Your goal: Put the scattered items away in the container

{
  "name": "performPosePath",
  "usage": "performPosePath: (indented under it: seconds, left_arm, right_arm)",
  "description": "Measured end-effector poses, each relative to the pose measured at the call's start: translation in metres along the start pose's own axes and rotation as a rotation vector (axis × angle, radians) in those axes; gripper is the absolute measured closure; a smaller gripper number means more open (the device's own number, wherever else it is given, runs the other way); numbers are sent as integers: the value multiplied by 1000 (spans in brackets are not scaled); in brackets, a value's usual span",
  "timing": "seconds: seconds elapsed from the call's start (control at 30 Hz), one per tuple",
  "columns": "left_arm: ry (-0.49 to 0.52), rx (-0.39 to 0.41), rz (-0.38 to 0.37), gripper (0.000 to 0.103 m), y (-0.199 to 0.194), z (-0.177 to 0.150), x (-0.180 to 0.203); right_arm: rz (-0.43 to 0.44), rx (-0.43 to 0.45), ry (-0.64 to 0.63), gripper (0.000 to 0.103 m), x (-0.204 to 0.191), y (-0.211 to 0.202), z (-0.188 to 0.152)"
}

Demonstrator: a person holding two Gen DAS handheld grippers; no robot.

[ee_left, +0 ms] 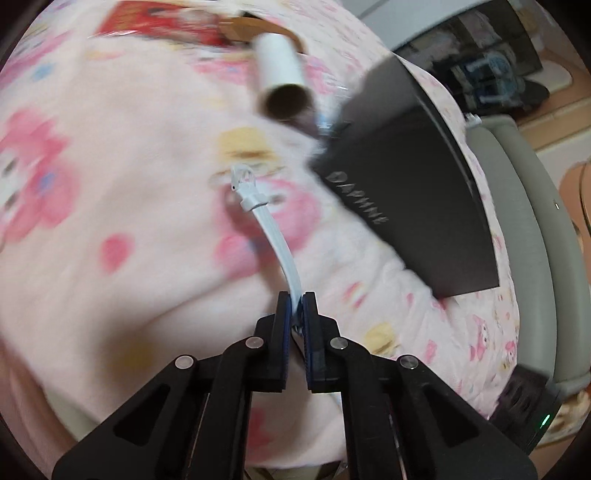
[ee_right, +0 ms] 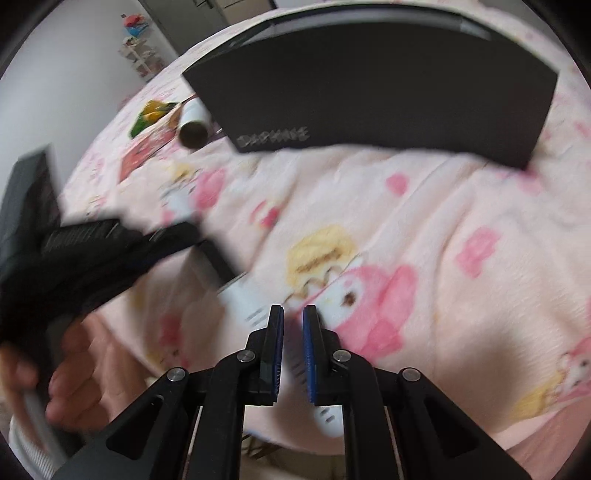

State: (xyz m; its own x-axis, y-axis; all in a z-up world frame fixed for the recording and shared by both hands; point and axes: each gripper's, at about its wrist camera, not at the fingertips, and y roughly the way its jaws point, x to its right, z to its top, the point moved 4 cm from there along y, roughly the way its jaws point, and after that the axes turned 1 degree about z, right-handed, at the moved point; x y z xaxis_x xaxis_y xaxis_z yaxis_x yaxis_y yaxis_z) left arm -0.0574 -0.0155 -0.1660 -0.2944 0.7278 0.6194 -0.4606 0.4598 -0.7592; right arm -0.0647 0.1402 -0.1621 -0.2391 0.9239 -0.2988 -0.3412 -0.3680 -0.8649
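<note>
My left gripper is shut on the end of a white strap, whose clip end hangs over the pink blanket. Right of it lies the black box lettered DAPHNE. A white cardboard tube lies beyond, beside a red packet. My right gripper has its jaws close together, with a white flat piece running between them. From here the box is ahead, with the tube and a green-yellow packet to its left.
The left tool's blurred black body and the hand holding it fill the right wrist view's left side. A grey padded rim borders the blanket on the right, with floor and slippers beyond. A small shelf stands by the wall.
</note>
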Motion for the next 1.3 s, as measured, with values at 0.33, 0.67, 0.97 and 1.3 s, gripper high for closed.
performPosePath:
  seconds: [0.33,0.67,0.97,1.3]
  left_arm:
    - [-49,21,-47,79,-20,-10,-37]
    - [-78,0,-159,83,-17,-5,-49]
    - [-143,-4,-202,82,-11,7,-64]
    - [121,63,-121,98,-40,2,-10]
  right_arm:
    - [311,-166,140,84,-11,2,-27]
    - [242,30,282,84,13,-4,2]
    - [238,37,383,81,38,-2,-2]
    - [142,125,204,99,30,-32,9]
